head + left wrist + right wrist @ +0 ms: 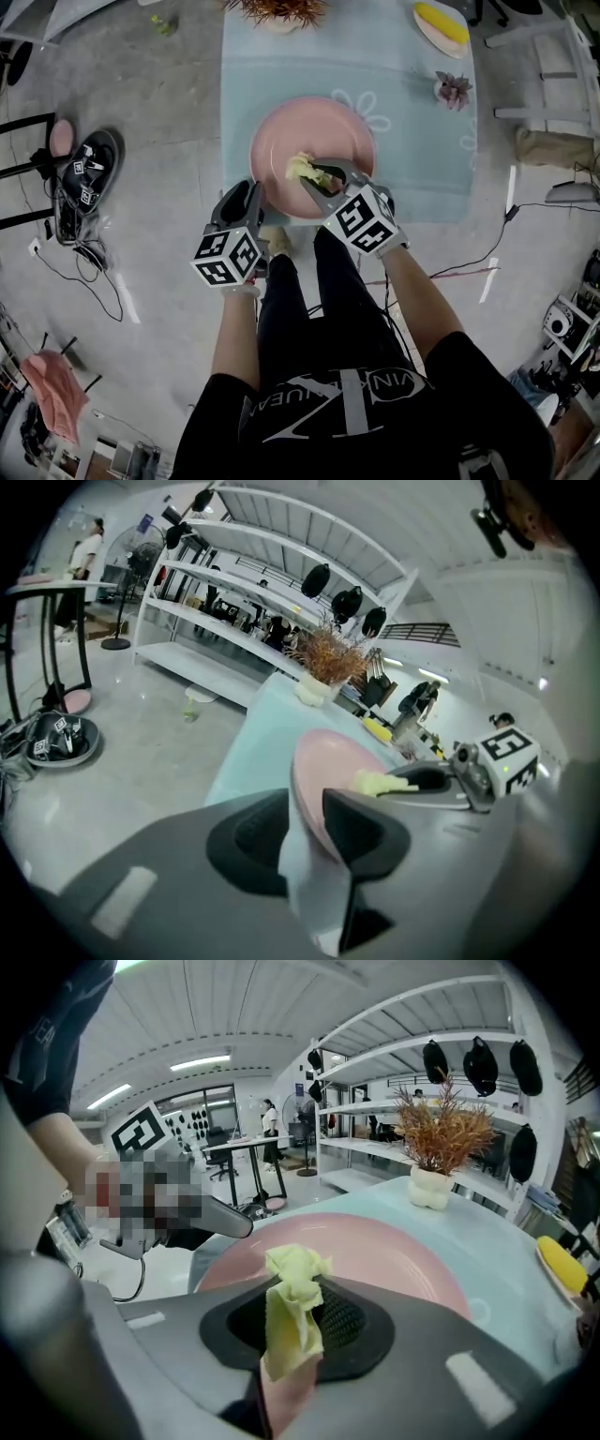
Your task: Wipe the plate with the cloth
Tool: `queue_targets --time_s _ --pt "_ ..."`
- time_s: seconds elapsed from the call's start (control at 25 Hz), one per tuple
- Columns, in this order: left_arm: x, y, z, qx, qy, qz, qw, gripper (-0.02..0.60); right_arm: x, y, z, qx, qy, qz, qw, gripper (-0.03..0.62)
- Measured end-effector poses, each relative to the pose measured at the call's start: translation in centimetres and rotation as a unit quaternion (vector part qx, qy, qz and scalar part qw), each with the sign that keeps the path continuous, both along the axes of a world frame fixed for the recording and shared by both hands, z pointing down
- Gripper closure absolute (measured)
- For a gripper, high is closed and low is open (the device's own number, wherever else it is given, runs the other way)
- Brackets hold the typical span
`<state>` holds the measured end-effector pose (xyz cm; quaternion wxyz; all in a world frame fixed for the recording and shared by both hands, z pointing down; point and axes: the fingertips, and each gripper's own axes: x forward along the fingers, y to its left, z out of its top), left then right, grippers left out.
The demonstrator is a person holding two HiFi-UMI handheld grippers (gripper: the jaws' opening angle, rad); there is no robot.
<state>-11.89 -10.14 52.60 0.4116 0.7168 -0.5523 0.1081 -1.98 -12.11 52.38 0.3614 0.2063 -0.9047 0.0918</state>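
Left gripper (251, 193) clamps plate (328, 131) rim — right gripper (323, 180) pinches cloth (302, 169).

Plate: a round pink plate (286, 136) with a smooth, shallow, glossy face up.
Plate position: on the light blue tabletop (422, 141), near its front edge.
Plate hold: its near-left rim is pinched between the jaws of the left gripper (253, 192).
Cloth: a crumpled pale yellow cloth (292, 1312), small and bunched into folds.
Cloth hold: clamped between the jaws of the right gripper (295, 1321), with a tuft sticking out past the tips.
Cloth position: over the plate's near half, touching its face just right of the gripped rim.
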Motion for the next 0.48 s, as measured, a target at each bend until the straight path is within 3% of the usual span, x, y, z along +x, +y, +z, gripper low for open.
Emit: queue_targets --time_s 0.48 --pt "0.7 -0.6 0.9 0.0 0.009 0.012 0.9999 0.581 -4.8 -1.9 2.0 0.026 0.034 -0.105 0.994 0.505"
